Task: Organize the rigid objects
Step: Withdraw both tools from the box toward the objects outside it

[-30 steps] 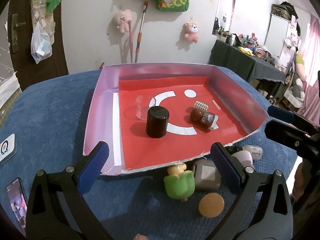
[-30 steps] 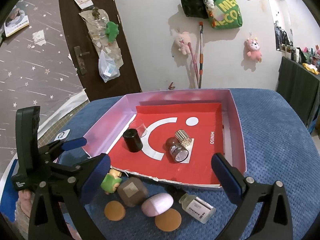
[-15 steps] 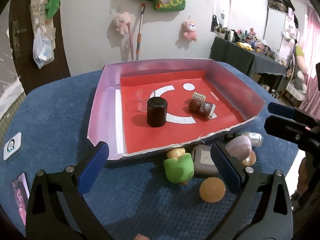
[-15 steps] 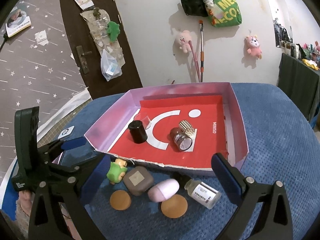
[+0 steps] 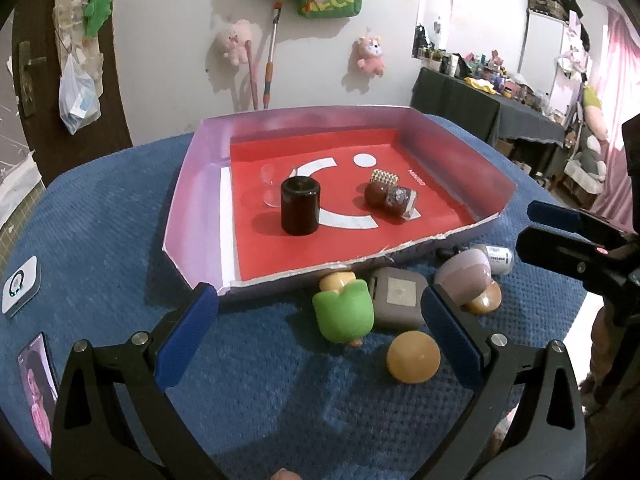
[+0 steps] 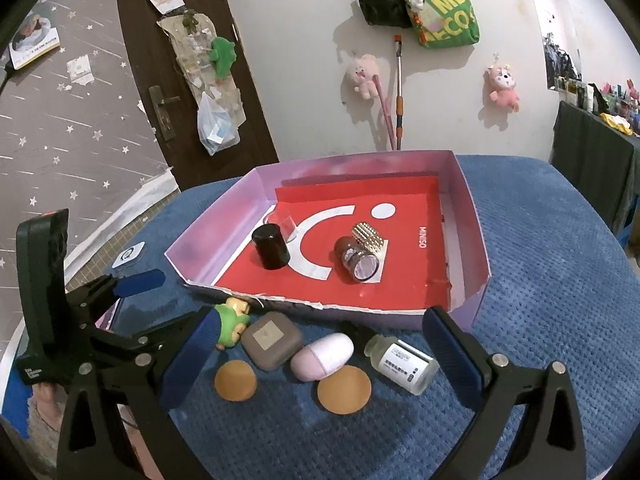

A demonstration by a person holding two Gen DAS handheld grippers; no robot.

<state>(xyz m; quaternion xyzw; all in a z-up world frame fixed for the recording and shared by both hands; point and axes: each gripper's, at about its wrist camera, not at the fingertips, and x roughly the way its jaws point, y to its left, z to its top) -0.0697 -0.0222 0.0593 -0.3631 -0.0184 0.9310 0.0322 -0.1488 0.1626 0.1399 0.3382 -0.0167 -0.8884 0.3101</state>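
Blue quilted cover [image 6: 540,280] on the table, and a shallow pink box [image 6: 472,216] with a red liner sits toward its far side. So far the box holds a black cylinder [image 6: 271,249] standing upright near its left wall, a clear little cup right behind it, plus a brown jar [image 6: 357,263] lying on its side against a studded gold piece mid-box.

Everything else is lined up on the cover just outside the box's torn front edge: green figurine [image 5: 343,314], grey-brown square case [image 6: 272,340], pink egg-shaped thing [image 6: 322,356], two orange discs [image 6: 344,390] and a small labelled bottle [image 6: 402,360] on its side.

Both tongs are spread wide with nothing in them. The left gripper [image 5: 318,338] hovers over the figurine and case, the right gripper [image 6: 320,360] over the egg and the bigger disc.

Looks to me like we're between picks, part way through loading the box. Next move is probably dropping one tong around something easy, say the egg or figurine. The discs lie flat, so I'd guess they'll be fiddly to pinch.
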